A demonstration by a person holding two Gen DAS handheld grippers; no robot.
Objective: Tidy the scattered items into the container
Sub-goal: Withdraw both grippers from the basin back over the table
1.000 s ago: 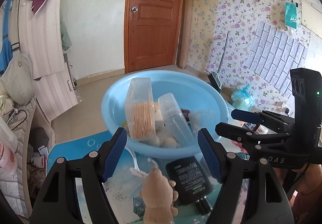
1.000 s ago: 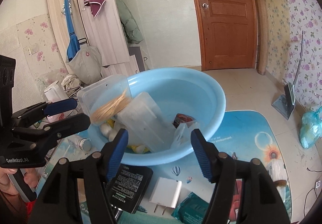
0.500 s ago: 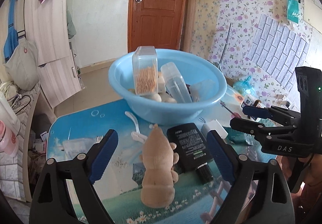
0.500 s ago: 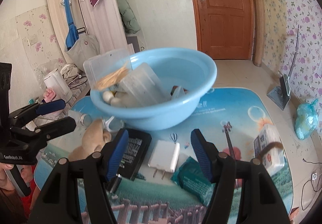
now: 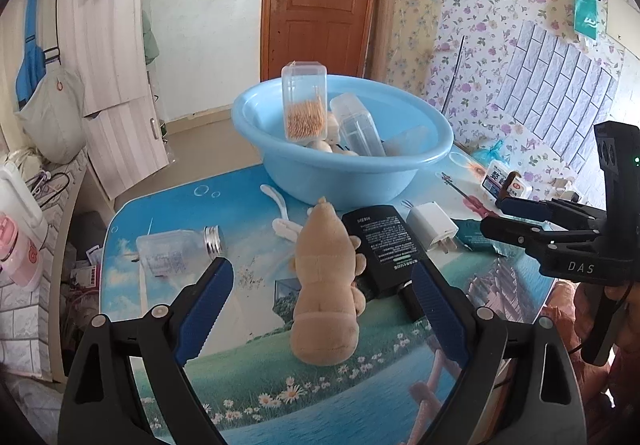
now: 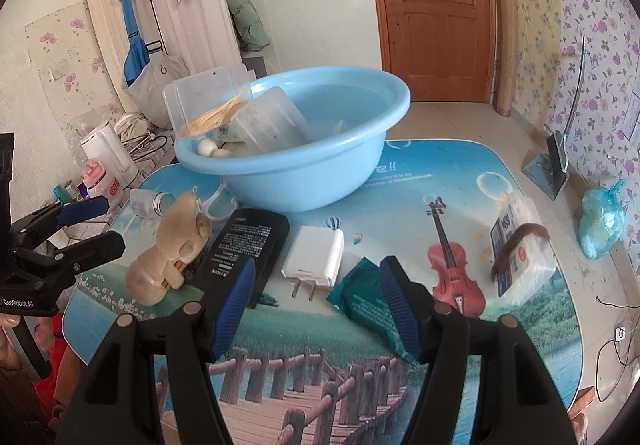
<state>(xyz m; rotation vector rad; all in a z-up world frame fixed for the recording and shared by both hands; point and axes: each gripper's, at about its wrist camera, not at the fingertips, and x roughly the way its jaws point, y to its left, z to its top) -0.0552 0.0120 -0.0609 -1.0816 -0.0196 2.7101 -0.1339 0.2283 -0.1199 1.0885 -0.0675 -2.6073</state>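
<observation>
Both the left gripper [image 5: 322,309] and right gripper [image 6: 318,309] apart, empty, above the table's near edge [image 6: 360,421].

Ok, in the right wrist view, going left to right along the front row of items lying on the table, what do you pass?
Plush bear → black battery pack → white charger plug → green packet → white box with a brown band.

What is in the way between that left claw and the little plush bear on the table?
Nothing visible. The left gripper has just been opening its jaws, and the plush bear lies in line between them, untouched. The black bottle lies against the bear's right side, close to the right-hand jaw.
</observation>
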